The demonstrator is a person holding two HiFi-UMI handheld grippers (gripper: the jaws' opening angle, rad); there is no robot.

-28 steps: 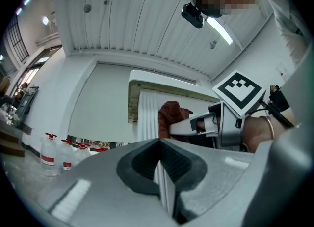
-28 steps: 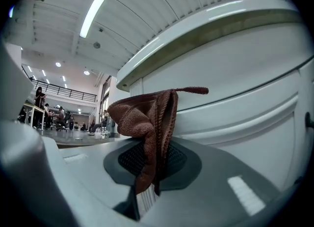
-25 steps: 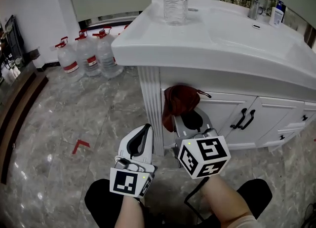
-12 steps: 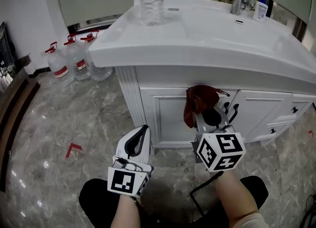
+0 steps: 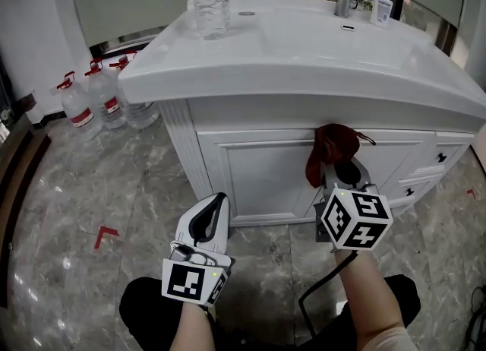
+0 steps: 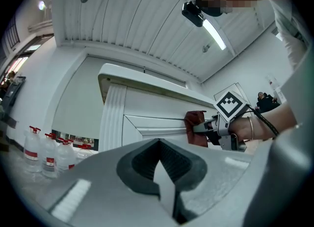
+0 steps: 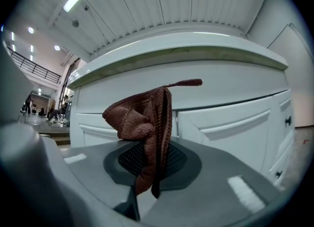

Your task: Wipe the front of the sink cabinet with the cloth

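Right tool (image 5: 339, 169) clamps the cloth (image 5: 334, 144) at the sink cabinet (image 5: 258, 171) front; left tool (image 5: 216, 203) pressed together, holding nothing.

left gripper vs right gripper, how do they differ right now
The right gripper is shut on the red-brown cloth; the left gripper is shut on nothing. The right gripper holds its cloth up at the cabinet front; the left gripper sits lower, back from it, over the floor. Both point toward the cabinet.
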